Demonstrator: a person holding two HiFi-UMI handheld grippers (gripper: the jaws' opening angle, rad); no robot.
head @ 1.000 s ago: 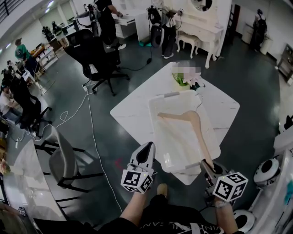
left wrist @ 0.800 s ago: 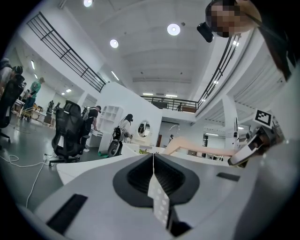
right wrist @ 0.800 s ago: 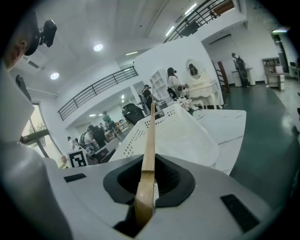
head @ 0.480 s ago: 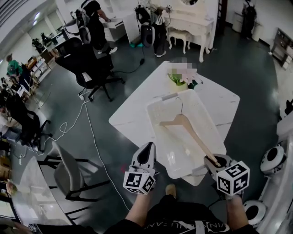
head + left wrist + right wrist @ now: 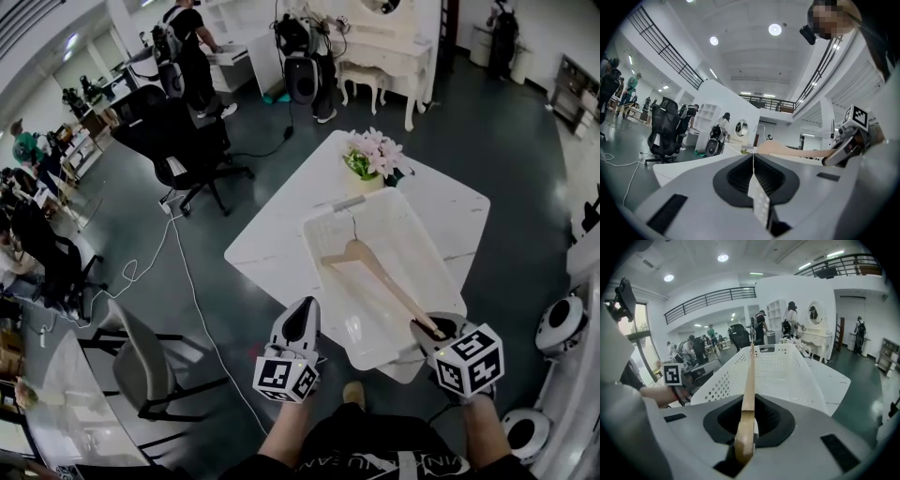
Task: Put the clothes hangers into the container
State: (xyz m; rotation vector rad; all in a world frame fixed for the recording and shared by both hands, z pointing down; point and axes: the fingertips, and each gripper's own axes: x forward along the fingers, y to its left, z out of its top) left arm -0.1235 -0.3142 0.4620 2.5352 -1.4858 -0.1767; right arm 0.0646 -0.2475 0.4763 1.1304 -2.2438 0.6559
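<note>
A wooden clothes hanger (image 5: 375, 272) reaches out over the white perforated container (image 5: 319, 225) on the white table (image 5: 267, 244). My right gripper (image 5: 433, 330) is shut on the hanger's near arm tip, at the container's near right corner. In the right gripper view the hanger (image 5: 749, 390) runs straight out from the right gripper (image 5: 745, 427) over the container (image 5: 797, 366). My left gripper (image 5: 298, 323) hovers off the table's near edge, left of the container, jaws shut with nothing in them. In the left gripper view the left gripper (image 5: 753, 164) shows a closed seam, and the hanger (image 5: 787, 151) crosses beyond it.
A pot of pink flowers (image 5: 370, 155) stands on the table behind the container. A black office chair (image 5: 173, 131) and a cable on the floor lie to the left, a grey chair (image 5: 141, 347) nearer. People stand at white furniture (image 5: 384, 47) at the back.
The right gripper has carried the hanger a little left and inward, so its hook end now sits further over the container's middle. The left gripper has stayed about where it was.
</note>
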